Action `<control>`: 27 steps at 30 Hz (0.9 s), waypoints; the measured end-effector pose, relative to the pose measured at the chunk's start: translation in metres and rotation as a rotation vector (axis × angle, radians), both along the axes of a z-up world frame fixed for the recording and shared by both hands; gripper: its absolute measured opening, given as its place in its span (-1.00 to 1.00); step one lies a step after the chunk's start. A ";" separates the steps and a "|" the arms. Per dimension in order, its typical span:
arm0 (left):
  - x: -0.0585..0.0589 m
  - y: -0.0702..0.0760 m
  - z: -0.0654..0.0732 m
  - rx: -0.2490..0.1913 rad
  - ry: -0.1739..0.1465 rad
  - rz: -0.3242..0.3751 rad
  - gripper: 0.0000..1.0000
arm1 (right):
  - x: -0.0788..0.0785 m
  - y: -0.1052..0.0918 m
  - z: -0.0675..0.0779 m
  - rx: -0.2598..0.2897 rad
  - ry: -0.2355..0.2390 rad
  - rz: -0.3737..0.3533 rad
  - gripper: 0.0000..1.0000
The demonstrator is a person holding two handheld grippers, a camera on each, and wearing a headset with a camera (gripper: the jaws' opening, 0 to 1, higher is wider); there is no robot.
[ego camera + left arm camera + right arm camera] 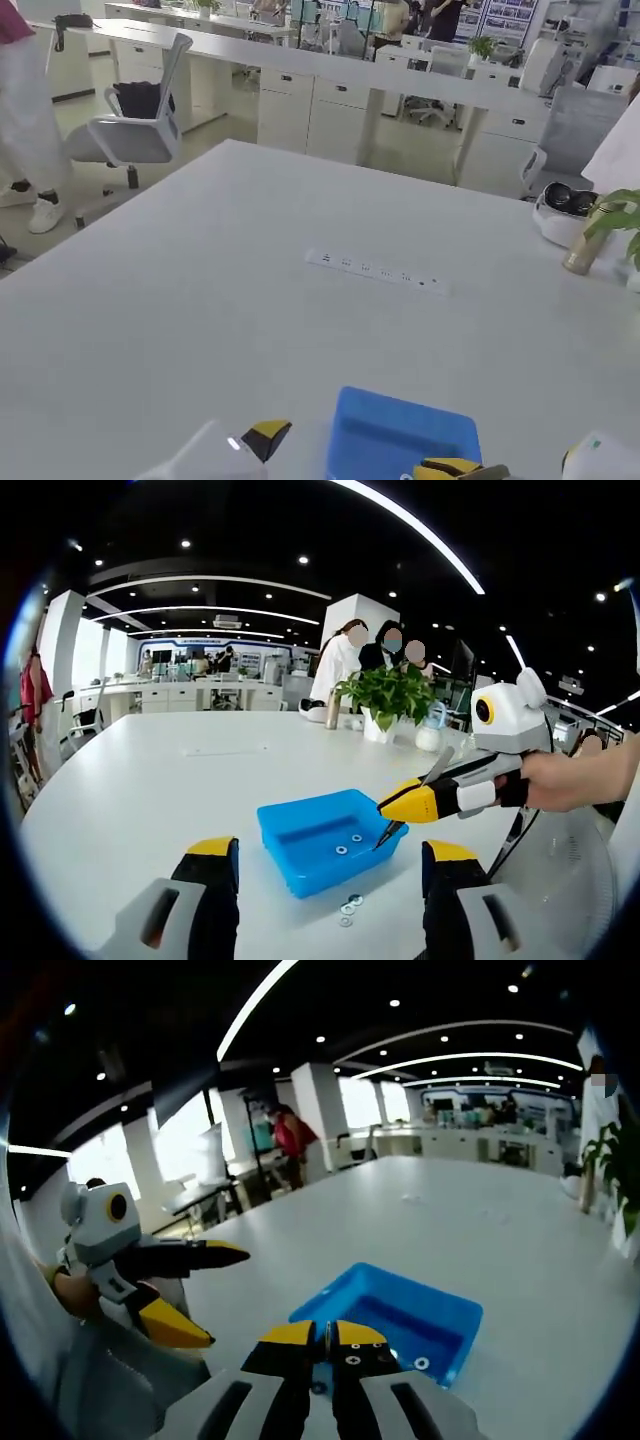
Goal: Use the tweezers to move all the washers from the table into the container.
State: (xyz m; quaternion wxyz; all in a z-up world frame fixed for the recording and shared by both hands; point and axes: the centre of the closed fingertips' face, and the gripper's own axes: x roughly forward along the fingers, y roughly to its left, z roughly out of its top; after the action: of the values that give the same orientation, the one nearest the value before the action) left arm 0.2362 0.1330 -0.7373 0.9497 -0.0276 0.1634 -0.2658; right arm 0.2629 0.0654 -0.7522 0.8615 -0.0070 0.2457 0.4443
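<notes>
**Loose washers lay just outside the box wall, below my tweezers tip**

The white table (150,800) ran wide across the left gripper view, and the blue container (320,875) sat at lower centre. My right gripper (405,802) reached in from the right of that view, jaws clamped on the tweezers (388,830). It was tilted down and left, with the point dipped inside the box. My left gripper (222,1295) hung idle at the left of the right gripper view, jaws spread, holding nothing.

Two washers in the box (342,850) lay beside the point. The washers on the table (349,908) clustered against the box's lower wall, below the tip. I'd say the right gripper was nearer them.
</notes>
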 end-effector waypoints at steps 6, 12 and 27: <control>-0.001 -0.002 -0.002 0.004 0.008 -0.014 0.51 | -0.009 0.006 -0.016 -0.016 0.051 0.029 -0.95; -0.006 -0.014 0.000 0.022 -0.005 -0.079 0.50 | -0.012 0.013 -0.033 -0.043 0.088 0.068 -0.95; -0.005 -0.012 -0.002 0.033 -0.002 -0.081 0.44 | -0.013 0.028 -0.061 -0.188 0.080 0.214 -0.94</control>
State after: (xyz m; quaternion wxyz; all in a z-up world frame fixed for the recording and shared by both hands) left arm 0.2314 0.1207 -0.7391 0.9387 -0.0049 0.1680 -0.3011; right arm 0.2497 0.0930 -0.8136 0.7942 -0.0962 0.3185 0.5084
